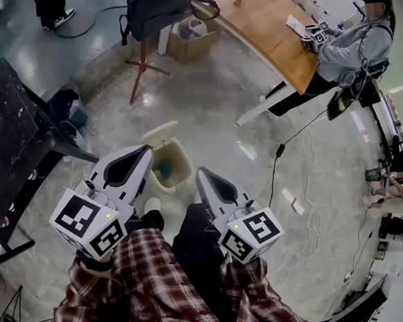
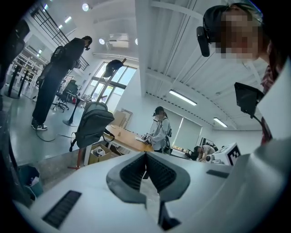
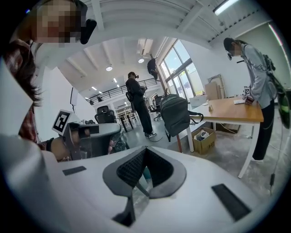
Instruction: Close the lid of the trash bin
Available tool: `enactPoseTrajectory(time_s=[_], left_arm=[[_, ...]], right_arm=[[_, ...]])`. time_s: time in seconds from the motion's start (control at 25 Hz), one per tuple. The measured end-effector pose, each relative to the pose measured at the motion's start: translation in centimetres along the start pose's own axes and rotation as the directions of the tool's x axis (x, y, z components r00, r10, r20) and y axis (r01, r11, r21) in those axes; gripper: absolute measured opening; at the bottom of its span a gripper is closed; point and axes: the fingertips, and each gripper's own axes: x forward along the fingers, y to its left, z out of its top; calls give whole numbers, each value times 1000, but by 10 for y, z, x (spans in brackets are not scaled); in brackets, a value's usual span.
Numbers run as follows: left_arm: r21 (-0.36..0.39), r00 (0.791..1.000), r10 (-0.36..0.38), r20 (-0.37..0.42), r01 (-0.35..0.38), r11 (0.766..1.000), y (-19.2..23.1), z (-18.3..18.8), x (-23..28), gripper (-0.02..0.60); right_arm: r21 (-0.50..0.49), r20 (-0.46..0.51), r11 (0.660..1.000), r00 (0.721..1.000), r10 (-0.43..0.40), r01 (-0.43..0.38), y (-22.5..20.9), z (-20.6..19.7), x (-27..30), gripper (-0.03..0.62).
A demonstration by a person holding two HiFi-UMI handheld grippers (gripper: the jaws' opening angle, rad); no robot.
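Note:
A small cream trash bin [image 1: 179,167] stands on the floor just ahead of my feet. Its lid [image 1: 159,132] is tipped up and back at the far side, so the inside shows. My left gripper [image 1: 147,148] hangs above the bin's left rim, jaws shut and empty. My right gripper [image 1: 199,171] is to the right of the bin, apart from it, also shut with nothing held. In the left gripper view the left gripper [image 2: 146,154] points across the room, and in the right gripper view the right gripper [image 3: 144,149] does too; the bin is hidden in both.
A black table [image 1: 5,130] and a dark bin [image 1: 69,110] stand at the left. Further off are a backpack [image 1: 165,7] on a red stand, a cardboard box [image 1: 188,40], and a wooden table [image 1: 260,20] with a person [image 1: 355,44]. Cables [image 1: 307,183] trail at the right.

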Motion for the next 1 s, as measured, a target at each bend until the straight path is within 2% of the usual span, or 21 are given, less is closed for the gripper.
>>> enactPoseTrajectory(time_s=[0.24,0.4,0.56,0.76,0.88,1.0], left_arm=[[-39,988,148,38,-146,988,22,9,16,12],[-89,957,284,66,-277,957,32,5,26,12],[-152,901,424,95,-408,900,31,-6,41,12],[-241,802,584,126,-546,802,15,-28,50,12],[-275,754,644,131,-597,754,-2,-42,48,12],[-305,716,688,114,-634,710,-14,-57,40,12]], right_arm=[[-17,-62,994,992,110,-112,-32,15,26,14],[-48,-123,969,965,233,-241,-54,27,45,14],[-71,-204,917,906,372,-392,-72,35,57,14],[-94,-327,814,790,518,-573,-85,30,57,14],[-95,-381,766,734,562,-636,-93,23,56,14],[-85,-416,738,697,584,-669,-97,15,58,14]])
